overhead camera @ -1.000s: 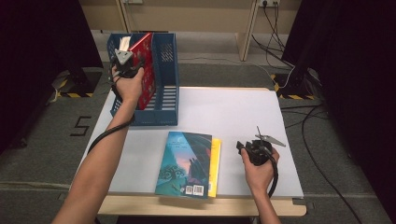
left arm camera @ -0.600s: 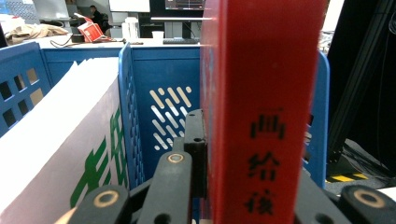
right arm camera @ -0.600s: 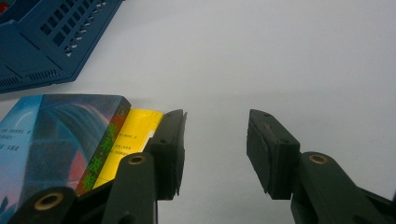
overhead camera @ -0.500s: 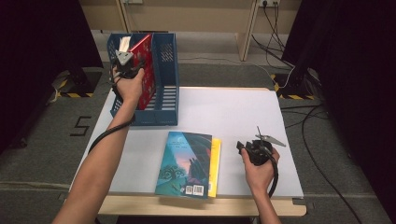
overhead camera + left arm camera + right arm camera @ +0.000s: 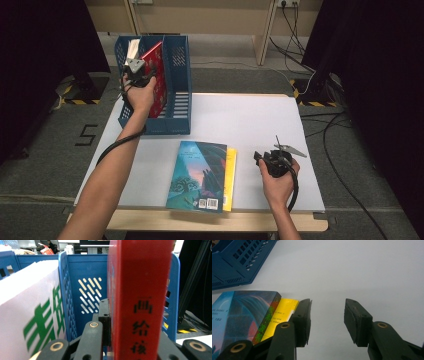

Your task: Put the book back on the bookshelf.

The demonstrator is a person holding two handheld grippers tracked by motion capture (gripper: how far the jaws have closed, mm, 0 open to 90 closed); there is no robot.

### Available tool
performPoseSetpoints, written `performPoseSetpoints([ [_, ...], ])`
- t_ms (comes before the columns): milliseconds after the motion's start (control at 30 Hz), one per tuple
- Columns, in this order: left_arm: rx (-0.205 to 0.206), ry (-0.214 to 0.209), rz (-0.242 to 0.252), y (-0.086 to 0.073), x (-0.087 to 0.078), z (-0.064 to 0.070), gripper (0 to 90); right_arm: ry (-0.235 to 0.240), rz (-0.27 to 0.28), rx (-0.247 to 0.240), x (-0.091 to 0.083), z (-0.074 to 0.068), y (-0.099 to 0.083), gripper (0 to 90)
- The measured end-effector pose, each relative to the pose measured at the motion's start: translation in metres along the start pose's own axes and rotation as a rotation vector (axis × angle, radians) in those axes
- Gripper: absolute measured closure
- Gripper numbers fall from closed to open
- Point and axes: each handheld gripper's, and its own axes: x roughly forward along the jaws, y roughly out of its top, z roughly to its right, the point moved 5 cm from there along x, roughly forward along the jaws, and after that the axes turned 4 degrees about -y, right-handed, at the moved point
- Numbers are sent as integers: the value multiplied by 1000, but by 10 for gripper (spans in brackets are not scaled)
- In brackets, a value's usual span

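White tabletop: your left gripper fingers clamp the red book; lower it straight between the file rack walls. Right gripper fingers gape, empty.

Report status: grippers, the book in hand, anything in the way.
Left gripper shut on red book, upright in blue file rack. Right gripper open over table, beside stacked books. Nothing blocking.

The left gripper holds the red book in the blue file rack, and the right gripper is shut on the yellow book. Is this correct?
Not fully. The left gripper does hold the red book in the blue file rack, but the right gripper is open beside the yellow book, as the right gripper view shows.
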Motion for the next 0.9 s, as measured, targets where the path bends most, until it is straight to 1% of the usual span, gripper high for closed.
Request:
performPoseSetpoints([
  [33,2,1,-1,-1,0,0,793,0,-1,8,0,-1,0,572],
  [100,8,3,-9,-3,0,0,793,2,-1,-5,0,-1,0,572],
  [200,5,5,-9,-5,0,-2,793,1,1,-2,0,-1,0,572],
  [233,10,4,-11,-5,0,-2,792,3,4,-6,1,-1,0,572],
  [400,16,1,-20,-9,0,-2,792,3,-11,3,2,-1,-2,572],
  [600,26,-3,-29,-15,-2,-2,792,4,-1,-7,1,-2,0,572],
  [700,31,-7,-31,-16,-3,-2,791,2,-4,-1,1,-3,-1,572],
  [733,30,-7,-31,-16,-3,-2,791,3,-2,-9,1,-2,-1,572],
  [900,35,-10,-32,-17,-4,-2,791,5,-2,-14,1,-3,-1,572],
])
